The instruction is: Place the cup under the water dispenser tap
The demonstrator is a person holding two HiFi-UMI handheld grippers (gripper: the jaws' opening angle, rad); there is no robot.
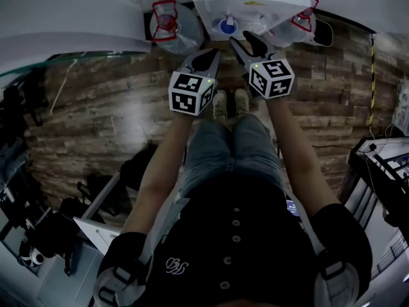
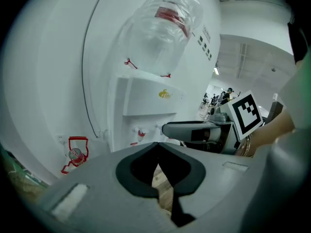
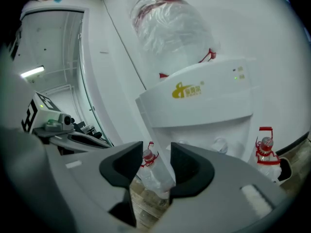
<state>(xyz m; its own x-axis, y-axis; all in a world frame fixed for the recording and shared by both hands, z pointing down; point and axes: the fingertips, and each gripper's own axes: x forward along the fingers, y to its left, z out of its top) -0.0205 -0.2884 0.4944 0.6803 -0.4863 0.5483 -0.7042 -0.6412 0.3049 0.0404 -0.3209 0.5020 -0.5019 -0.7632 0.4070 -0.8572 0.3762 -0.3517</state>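
Observation:
No cup shows in any view. The white water dispenser point(image 1: 246, 5) stands straight ahead of me, with a clear bottle point(image 2: 165, 28) upside down on top. Its taps point(image 3: 221, 144) sit in the recess under the front panel; from the head view I see a blue knob point(image 1: 227, 25). My left gripper point(image 1: 211, 55) points at the dispenser, its jaws closed tip to tip with nothing in them point(image 2: 158, 147). To its right, my right gripper point(image 1: 246, 40) is held level with it. Its jaws stand apart and empty point(image 3: 156, 149).
Spare water bottles with red caps stand on the wooden floor either side of the dispenser point(image 1: 172, 24) point(image 1: 300, 21). A white curved wall point(image 2: 58, 72) runs behind. Black equipment point(image 1: 38, 235) sits at my left, and a rack with cables point(image 1: 383, 165) at my right.

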